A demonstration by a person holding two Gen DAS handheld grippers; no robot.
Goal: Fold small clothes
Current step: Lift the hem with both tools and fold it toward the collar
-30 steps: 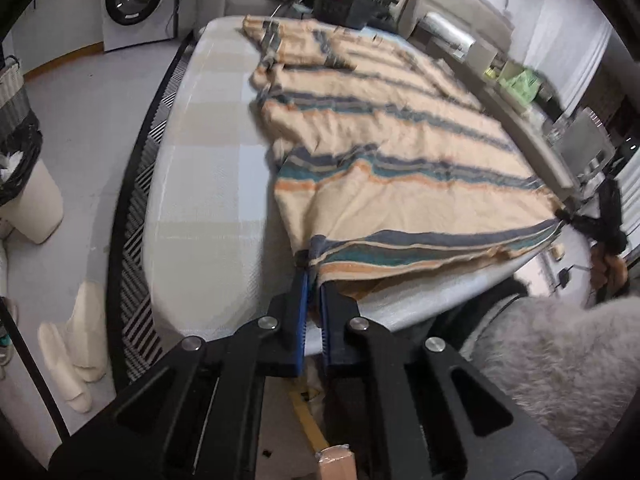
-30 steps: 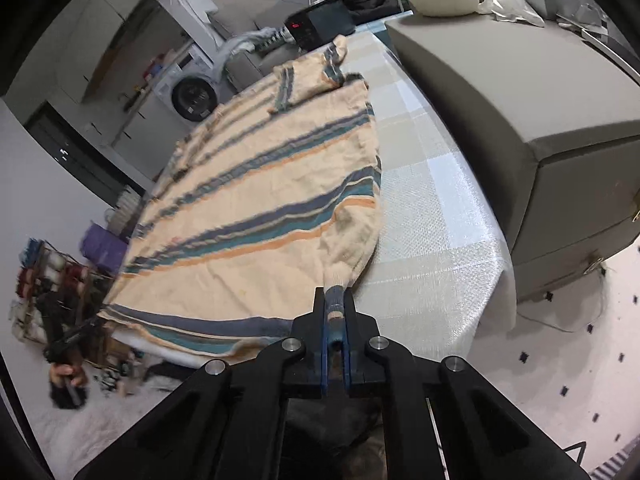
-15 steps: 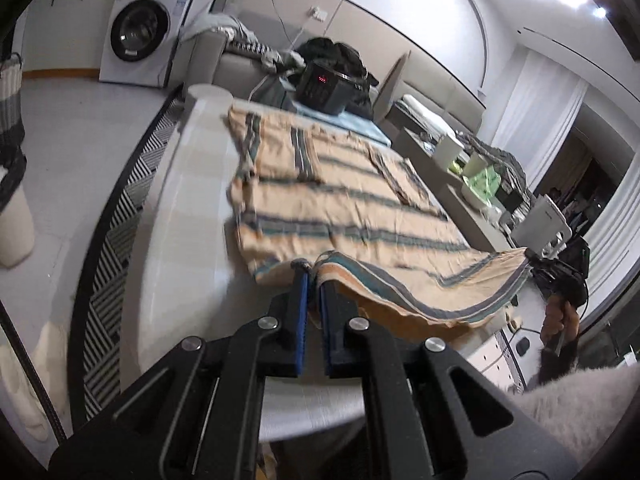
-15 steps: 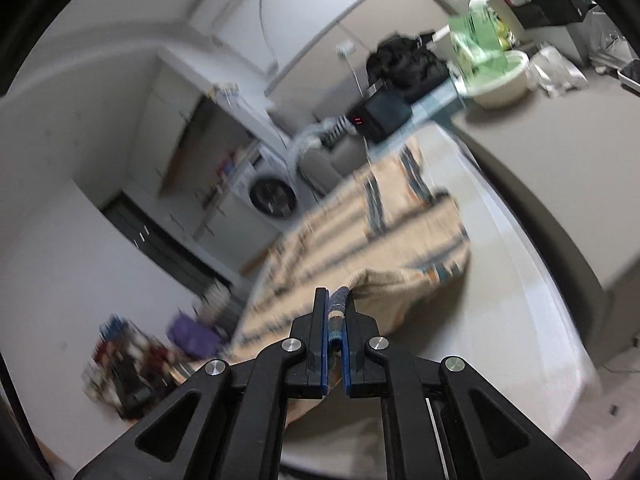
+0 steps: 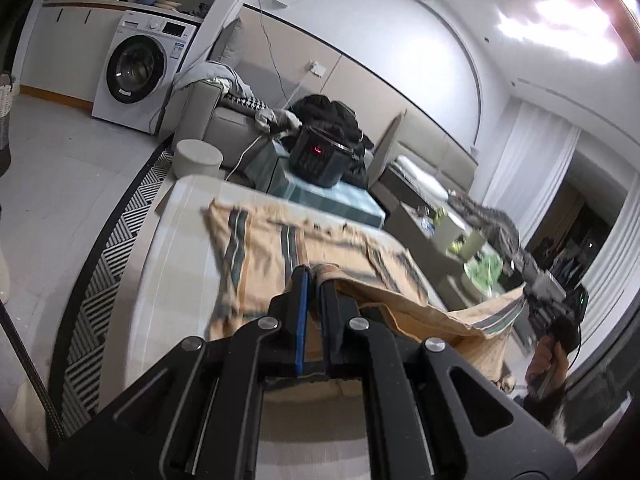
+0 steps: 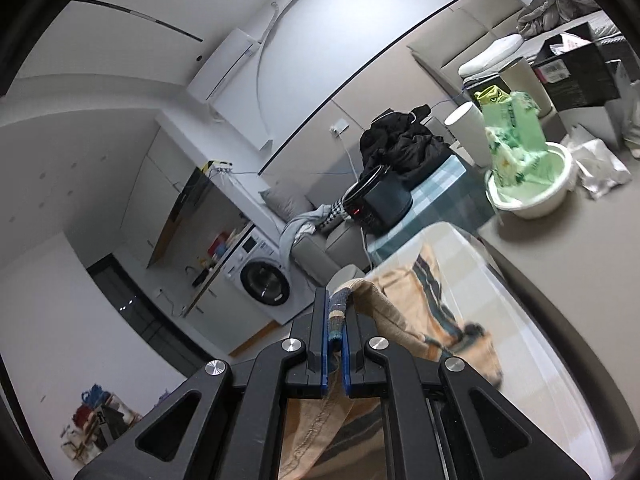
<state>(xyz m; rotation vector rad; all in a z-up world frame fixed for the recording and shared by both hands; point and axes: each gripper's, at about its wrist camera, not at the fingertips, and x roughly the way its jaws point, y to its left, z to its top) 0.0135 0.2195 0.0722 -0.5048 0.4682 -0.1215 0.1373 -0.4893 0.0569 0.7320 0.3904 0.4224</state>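
Pale checked cloth covers the long table (image 5: 176, 256) that fills the lower part of both wrist views, in a white-walled room with a curved ceiling line. The left gripper (image 5: 312, 280) has its jaws pressed together on one corner of the striped garment (image 5: 260, 264), a peach-coloured piece with dark blue-green bands; the pinched hem bunches just past the blue pads. The right gripper (image 6: 336, 312) is likewise clamped tight, with a rolled, striped corner of the same garment (image 6: 404, 312) squeezed between its fingers and cloth trailing down under its frame. From the left gripper the lifted hem runs as a sagging edge across to the right gripper (image 5: 544, 292), seen at the far right of that view with a hand (image 5: 548, 364) around its handle. Beyond the raised hem, the rest of the garment lies flat on the table, its far end with the short dark stripes reaching toward the table's end. Past that end of the table stands a black appliance (image 5: 320, 156) with a red display, on a teal checked box, and a heap of dark clothing sits behind it. To the left of the table, across the floor, is a white washing machine (image 5: 140, 76). On the grey cabinet to the right of the table rests a white bowl (image 6: 532, 188) holding green packets.
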